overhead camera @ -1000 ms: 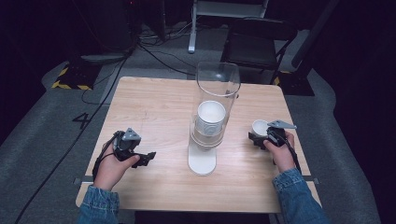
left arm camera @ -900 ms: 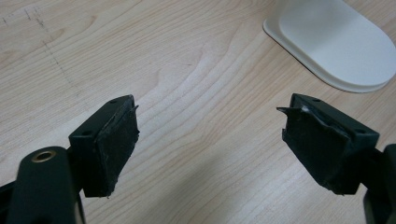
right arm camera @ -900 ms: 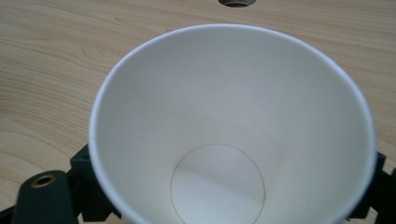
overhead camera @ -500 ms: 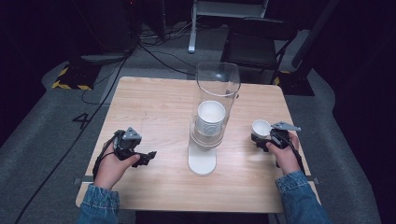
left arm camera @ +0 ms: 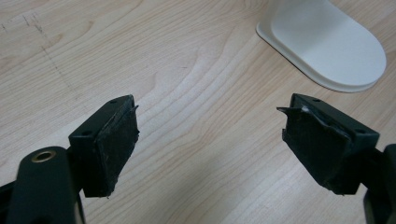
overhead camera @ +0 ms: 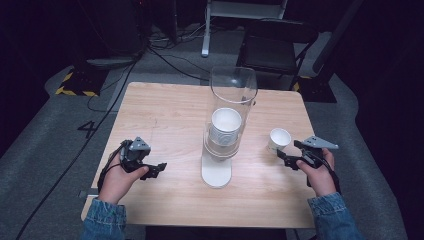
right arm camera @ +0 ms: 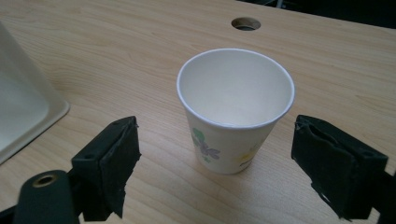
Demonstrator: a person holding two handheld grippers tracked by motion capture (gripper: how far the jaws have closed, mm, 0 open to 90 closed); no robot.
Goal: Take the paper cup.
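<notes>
step: likely release of paper cup (right arm camera: 236,109) | cup: upright on table (overhead camera: 165,107), right of dispenser (overhead camera: 227,125) | right gripper (overhead camera: 289,154): wide, cup just beyond jaws, untouched | left gripper (left arm camera: 210,140): wide, empty | advice: withdraw straight, avoid the rim

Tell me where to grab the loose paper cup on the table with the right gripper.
Grip the paper cup across its side wall, just below the rim, coming in level from the person's side. It stands upright and tapers downward, and the open right gripper already has a jaw on either side.
</notes>
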